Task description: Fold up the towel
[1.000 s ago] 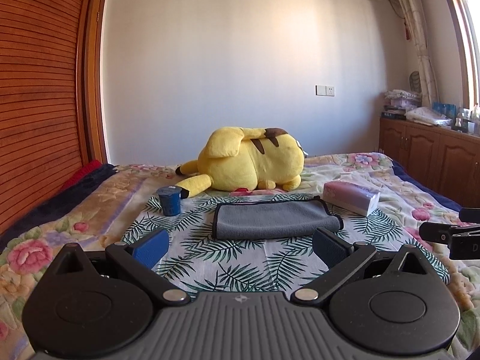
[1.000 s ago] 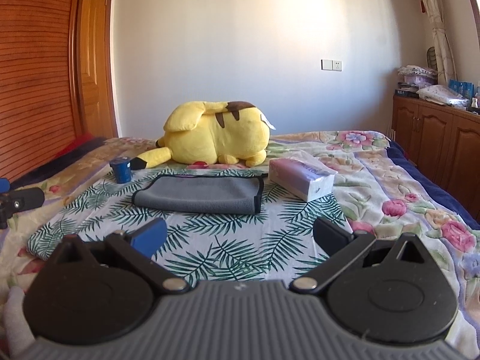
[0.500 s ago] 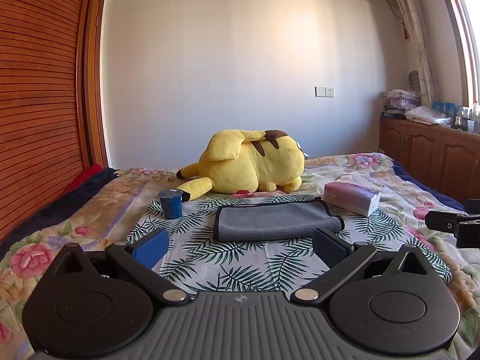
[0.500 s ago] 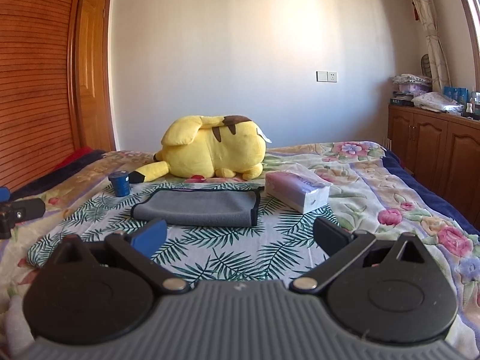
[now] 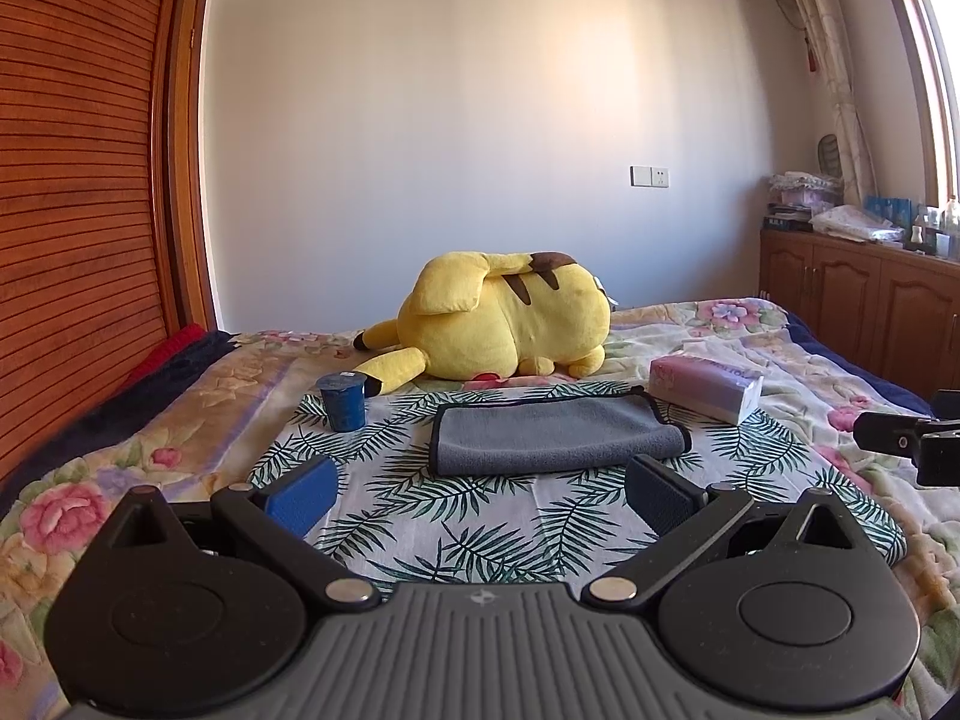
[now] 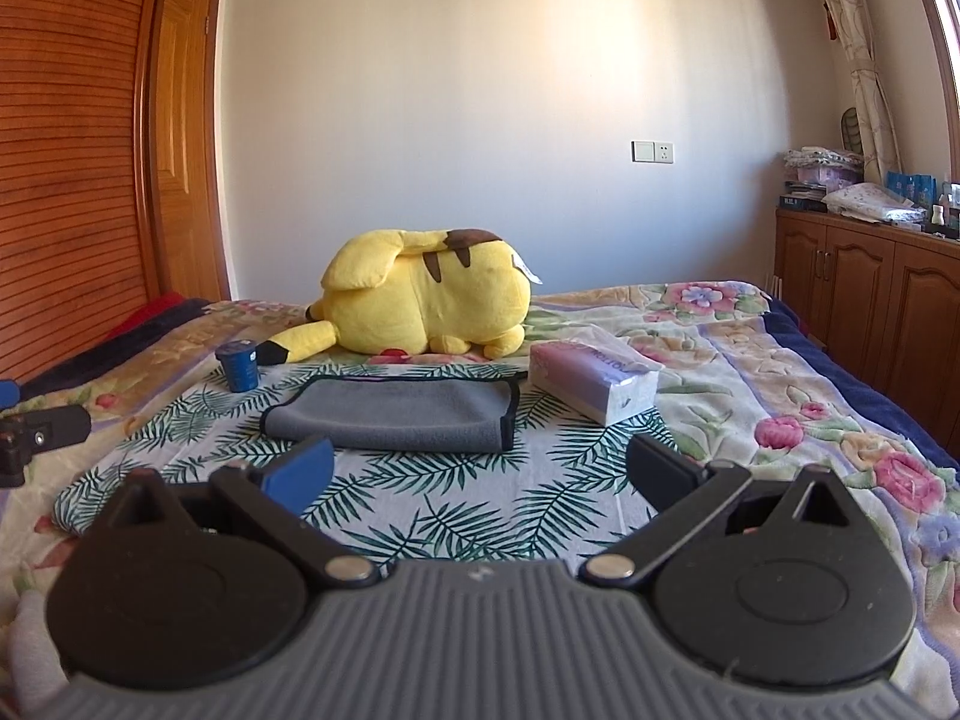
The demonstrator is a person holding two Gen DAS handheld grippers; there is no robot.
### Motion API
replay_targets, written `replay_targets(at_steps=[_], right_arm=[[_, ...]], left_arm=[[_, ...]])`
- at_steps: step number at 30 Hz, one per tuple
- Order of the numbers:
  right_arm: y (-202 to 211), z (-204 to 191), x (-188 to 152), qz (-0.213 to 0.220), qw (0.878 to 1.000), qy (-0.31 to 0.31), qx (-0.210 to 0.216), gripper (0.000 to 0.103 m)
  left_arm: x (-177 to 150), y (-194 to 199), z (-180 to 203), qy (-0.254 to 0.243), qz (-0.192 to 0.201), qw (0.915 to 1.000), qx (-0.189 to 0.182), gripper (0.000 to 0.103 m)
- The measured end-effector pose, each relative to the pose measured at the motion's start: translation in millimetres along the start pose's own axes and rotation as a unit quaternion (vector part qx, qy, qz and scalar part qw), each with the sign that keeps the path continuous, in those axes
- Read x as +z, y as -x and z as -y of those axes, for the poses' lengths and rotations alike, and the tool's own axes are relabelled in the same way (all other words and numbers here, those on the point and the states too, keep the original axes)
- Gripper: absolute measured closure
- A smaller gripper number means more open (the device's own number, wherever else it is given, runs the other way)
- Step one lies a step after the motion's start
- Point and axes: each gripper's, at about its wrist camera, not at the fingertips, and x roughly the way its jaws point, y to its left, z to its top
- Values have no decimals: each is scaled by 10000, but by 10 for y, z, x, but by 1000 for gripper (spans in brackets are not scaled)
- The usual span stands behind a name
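Ahead, folded grey towel (image 5: 555, 438) on palm-print cloth (image 5: 480, 516) (beside tissue pack (image 5: 705, 387)); left gripper (image 5: 480, 489) and right gripper (image 6: 477, 471) both spread wide, holding nothing.

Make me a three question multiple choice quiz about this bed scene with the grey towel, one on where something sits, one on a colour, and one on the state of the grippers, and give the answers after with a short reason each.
1. Where is the blue cup relative to the grey towel?
A. To its left on the palm-leaf cloth
B. On top of it
C. To its right beside the tissue pack

2. What colour is the plush toy behind the towel?
A. Green
B. Yellow
C. White

3. How do the left gripper and the right gripper stand?
A. Both shut on the towel
B. One open, one shut
C. Both open, holding nothing

Answers:
1. A, the cup stands apart from the towel's left edge, while the tissue pack lies on the other side.
2. B, the body is yellow with brown stripes.
3. C, each wrist view shows wide-spread fingers short of the towel.
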Motion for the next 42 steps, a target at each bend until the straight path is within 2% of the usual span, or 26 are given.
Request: replay_targets(at_steps=[42], right_arm=[[-1,-12,-1,1,10000,7,-2,0]], left_arm=[[-41,-22,-2,-31,-38,10000,4,16]])
